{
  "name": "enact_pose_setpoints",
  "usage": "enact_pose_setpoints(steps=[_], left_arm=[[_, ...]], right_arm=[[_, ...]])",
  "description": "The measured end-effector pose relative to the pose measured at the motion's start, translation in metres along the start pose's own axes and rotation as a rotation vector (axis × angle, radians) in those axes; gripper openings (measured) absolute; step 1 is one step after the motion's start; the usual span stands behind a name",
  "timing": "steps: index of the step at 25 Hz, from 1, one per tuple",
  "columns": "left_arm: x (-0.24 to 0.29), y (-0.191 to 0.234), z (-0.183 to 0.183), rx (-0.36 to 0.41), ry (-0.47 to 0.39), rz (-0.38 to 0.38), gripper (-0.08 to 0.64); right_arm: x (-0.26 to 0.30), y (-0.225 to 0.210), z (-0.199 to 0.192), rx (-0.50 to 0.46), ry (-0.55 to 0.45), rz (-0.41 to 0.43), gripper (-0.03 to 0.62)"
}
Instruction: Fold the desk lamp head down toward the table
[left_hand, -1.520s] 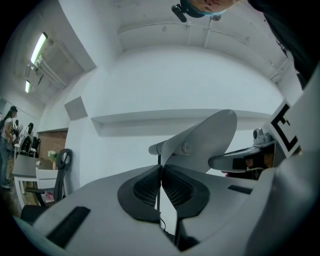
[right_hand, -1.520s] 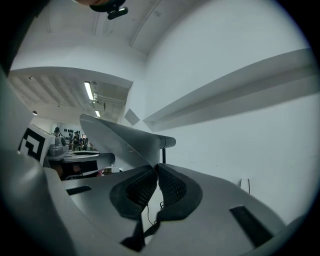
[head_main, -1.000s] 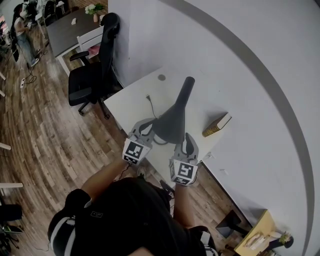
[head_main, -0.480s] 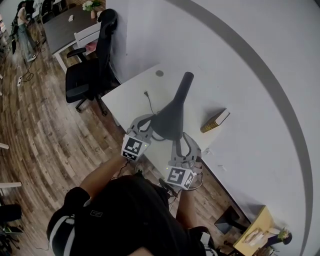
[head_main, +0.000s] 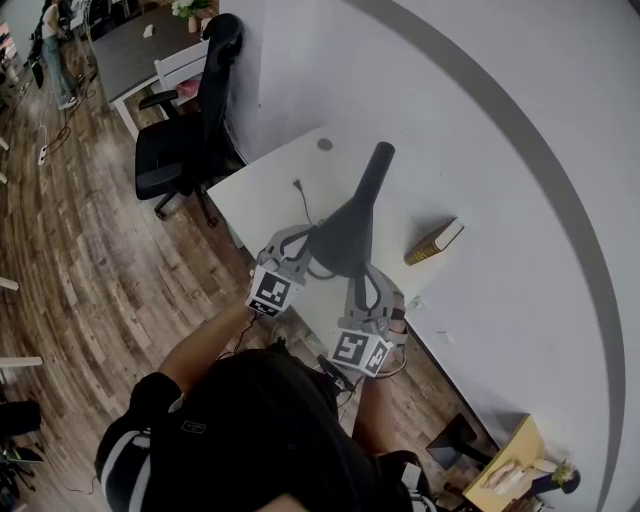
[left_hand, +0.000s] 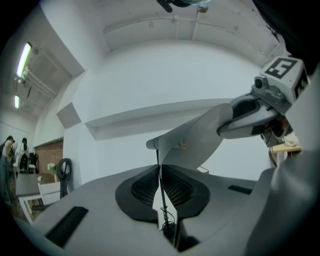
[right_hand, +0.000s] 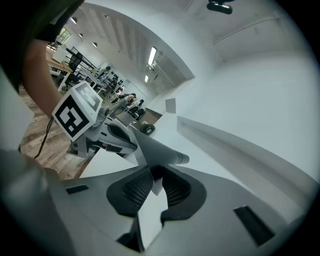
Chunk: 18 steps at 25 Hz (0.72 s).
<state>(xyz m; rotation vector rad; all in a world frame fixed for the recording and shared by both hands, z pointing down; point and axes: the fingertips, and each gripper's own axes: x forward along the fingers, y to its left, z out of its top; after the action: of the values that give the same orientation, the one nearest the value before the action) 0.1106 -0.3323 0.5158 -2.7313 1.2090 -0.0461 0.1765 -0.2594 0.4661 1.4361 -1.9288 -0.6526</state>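
A book (head_main: 433, 242) is lying flat near the white wall (head_main: 480, 90). A black office chair (head_main: 190, 140) is standing on the wooden floor (head_main: 90, 260). Far back, a person (head_main: 55, 48) is standing by a dark table (head_main: 130, 55) with flowers (head_main: 187, 9).
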Motion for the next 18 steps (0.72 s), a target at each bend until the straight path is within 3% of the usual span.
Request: enact_pose_setpoints(steps=[2, 4, 7, 12, 18], left_arm=[[-0.007, -0.005, -0.009, 0.073, 0.026, -0.027, 0.053], [-0.017, -0.01, -0.018, 0.125, 0.05, -0.063, 0.136], [-0.038, -0.012, -0.018, 0.21, 0.073, -0.099, 0.184], [-0.056, -0.014, 0.01, 0.404, 0.094, -0.114, 0.201], [-0.058, -0.024, 0.055, 0.556, 0.003, -0.158, 0.207]], right_arm=[[0.001, 0.0, 0.0, 0.003, -0.001, -0.005, 0.071], [0.002, 0.0, 0.0, 0.006, -0.004, -0.009, 0.071], [0.001, 0.001, 0.002, 0.01, -0.008, -0.01, 0.069], [0.0, 0.001, 0.001, 0.017, -0.011, -0.009, 0.071], [0.001, 0.002, 0.002, 0.027, -0.01, -0.013, 0.072]])
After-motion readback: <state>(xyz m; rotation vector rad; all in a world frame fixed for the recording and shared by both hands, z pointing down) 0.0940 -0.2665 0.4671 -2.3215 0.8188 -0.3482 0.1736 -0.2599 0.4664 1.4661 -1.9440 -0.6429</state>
